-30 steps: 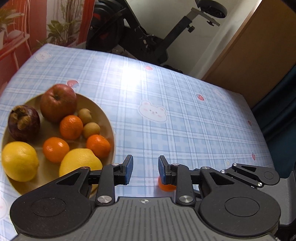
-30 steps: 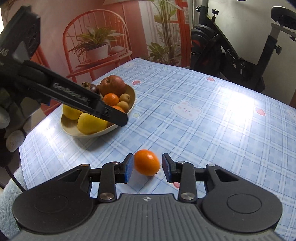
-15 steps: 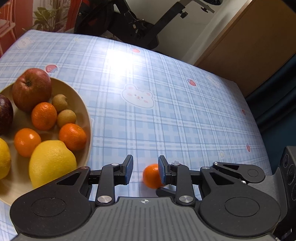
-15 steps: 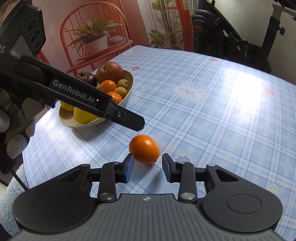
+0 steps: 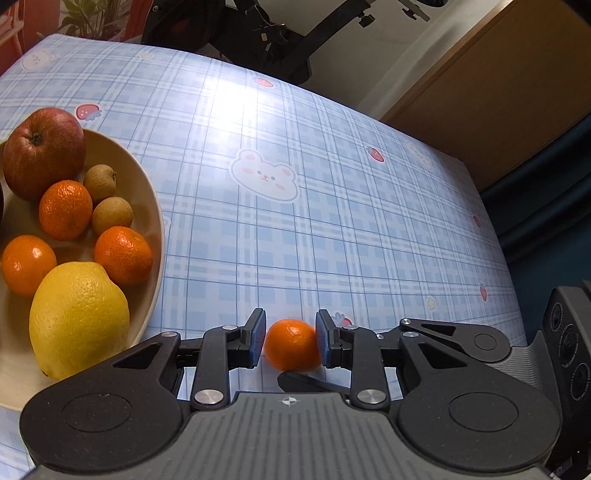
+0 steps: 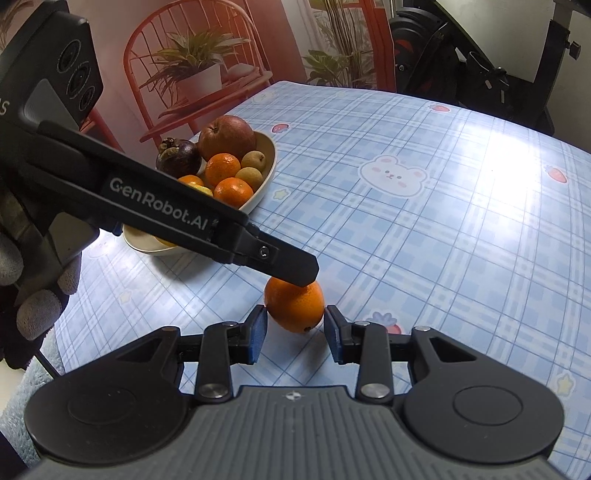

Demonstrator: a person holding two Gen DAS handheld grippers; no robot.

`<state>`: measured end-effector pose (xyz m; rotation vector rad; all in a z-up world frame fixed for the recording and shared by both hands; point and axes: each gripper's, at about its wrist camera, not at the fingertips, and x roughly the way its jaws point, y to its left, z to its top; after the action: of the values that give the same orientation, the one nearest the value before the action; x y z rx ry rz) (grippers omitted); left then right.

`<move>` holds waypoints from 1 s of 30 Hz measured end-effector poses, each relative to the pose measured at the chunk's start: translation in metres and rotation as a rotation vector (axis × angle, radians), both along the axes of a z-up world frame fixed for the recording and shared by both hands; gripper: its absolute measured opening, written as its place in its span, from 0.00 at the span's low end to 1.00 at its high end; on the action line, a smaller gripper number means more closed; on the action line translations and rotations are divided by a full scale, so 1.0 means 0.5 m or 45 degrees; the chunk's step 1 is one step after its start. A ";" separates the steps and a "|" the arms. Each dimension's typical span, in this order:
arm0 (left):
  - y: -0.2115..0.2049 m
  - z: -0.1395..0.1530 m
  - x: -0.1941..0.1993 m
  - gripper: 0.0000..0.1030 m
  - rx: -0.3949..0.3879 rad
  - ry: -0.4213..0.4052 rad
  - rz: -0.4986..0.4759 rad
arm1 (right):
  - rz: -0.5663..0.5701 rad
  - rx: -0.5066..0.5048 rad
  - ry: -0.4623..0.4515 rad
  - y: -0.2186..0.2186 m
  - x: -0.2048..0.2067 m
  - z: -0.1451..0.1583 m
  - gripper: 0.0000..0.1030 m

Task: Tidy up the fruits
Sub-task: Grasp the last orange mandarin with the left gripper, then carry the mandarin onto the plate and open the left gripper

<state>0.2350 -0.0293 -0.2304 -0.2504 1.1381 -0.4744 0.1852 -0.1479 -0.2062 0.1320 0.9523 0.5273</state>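
Observation:
A loose orange [image 5: 292,345] lies on the blue checked tablecloth. My left gripper [image 5: 290,341] is open with its jaws on either side of the orange; its finger [image 6: 280,263] reaches over the orange [image 6: 295,305] in the right wrist view. My right gripper [image 6: 294,334] is open and empty just behind the orange. A beige bowl [image 5: 157,221] at the left holds an apple [image 5: 42,151], several oranges, two longans and a lemon [image 5: 77,319]. A mangosteen [image 6: 178,157] shows in the right wrist view.
The tablecloth [image 5: 332,206] has bear and strawberry prints. An exercise bike [image 5: 266,33] stands beyond the far edge. A wooden cabinet [image 5: 498,85] is at the far right. A red chair with a potted plant [image 6: 199,70] stands behind the bowl [image 6: 267,166].
My left gripper has moved right, away from the bowl, and come around the loose orange. My right gripper has drawn back from the orange a little.

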 end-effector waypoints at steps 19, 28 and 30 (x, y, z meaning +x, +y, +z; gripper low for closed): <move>0.040 0.030 -0.009 0.29 -0.023 -0.034 0.024 | 0.013 0.045 -0.048 0.019 0.008 0.038 0.35; 0.162 0.110 -0.012 0.29 -0.034 -0.145 0.164 | 0.178 0.019 -0.171 0.129 0.066 0.105 0.35; 0.192 0.122 -0.010 0.29 -0.028 -0.166 0.196 | 0.221 0.013 -0.192 0.164 0.083 0.114 0.35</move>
<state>0.2298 0.0668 -0.1694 -0.3190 0.9787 -0.3617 0.2265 -0.0657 -0.1494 0.0181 0.8179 0.6926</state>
